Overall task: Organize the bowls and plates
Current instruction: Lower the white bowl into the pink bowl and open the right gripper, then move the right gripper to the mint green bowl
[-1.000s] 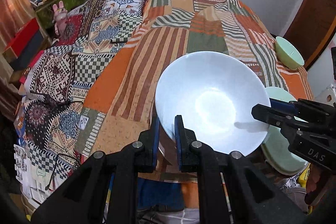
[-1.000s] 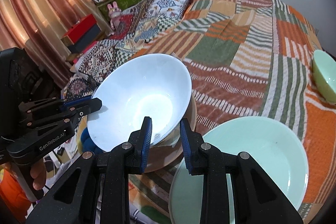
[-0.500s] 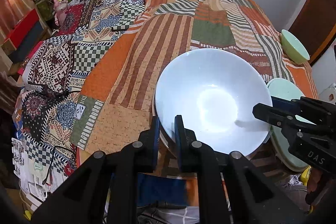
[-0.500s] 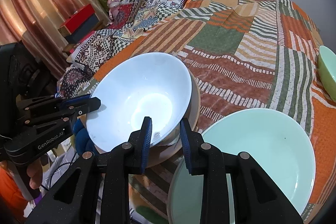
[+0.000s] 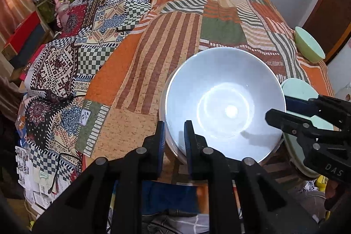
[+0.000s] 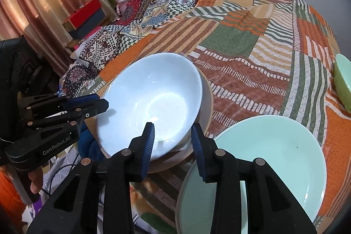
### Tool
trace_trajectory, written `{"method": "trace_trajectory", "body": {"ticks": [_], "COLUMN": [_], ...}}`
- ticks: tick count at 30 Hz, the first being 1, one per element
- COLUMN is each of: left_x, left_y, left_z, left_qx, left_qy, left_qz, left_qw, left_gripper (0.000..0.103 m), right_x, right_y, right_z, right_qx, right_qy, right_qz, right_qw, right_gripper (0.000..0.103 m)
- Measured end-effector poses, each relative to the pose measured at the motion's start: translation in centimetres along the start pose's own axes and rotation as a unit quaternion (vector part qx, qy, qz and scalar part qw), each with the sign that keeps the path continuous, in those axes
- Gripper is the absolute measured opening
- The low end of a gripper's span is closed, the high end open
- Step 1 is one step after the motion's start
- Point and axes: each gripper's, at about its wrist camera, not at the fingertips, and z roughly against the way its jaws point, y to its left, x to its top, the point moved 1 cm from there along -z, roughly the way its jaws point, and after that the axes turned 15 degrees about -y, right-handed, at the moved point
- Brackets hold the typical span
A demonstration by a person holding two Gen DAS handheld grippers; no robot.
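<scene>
Fingers of my left gripper point(image 5: 173, 135) pinch the white bowl's point(image 5: 223, 102) near rim. My right gripper point(image 6: 173, 142) stands open around its edge, beside the green plate point(image 6: 269, 155).

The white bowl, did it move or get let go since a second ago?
The white bowl has come down level into the tan dish beneath it. The right hand-held gripper has opened and let its rim go; the left hand-held gripper still pinches the rim. The green plate and small green bowl stayed put.
</scene>
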Motion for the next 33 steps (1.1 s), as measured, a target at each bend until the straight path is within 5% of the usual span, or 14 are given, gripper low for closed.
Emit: {"method": "trace_trajectory", "body": {"ticks": [4, 12, 16, 23, 33], "left_x": [0.6, 4.1, 6.6, 11.1, 16.1], "left_y": [0.0, -2.4, -4.8, -11.0, -20.6], "left_z": [0.6, 3.9, 6.0, 8.7, 7.2], "left_qx": [0.003, -0.013, -0.03, -0.068, -0.134], "left_qy": [-0.009, -0.063, -0.107, -0.18, -0.197], "left_qz": [-0.001, -0.022, -0.036, -0.066, -0.093], "left_qw": [1.0, 0.9977, 0.9931, 0.9791, 0.9667], "left_gripper": [0.016, 0.017, 0.034, 0.05, 0.065], "right_x": [0.6, 2.6, 3.7, 4.8, 4.5], "right_y": [-0.1, -1.9, -4.0, -8.7, -16.4], "right_z": [1.2, 4.6, 7.3, 12.9, 19.7], "right_qx": [-0.012, -0.024, -0.041, -0.087, -0.168], "right_qy": [-0.026, -0.076, -0.112, -0.178, -0.233], "right_qz": [0.01, 0.004, -0.012, -0.039, -0.077], "right_qw": [1.0, 0.997, 0.993, 0.979, 0.955], "right_gripper": [0.05, 0.051, 0.052, 0.06, 0.067]}}
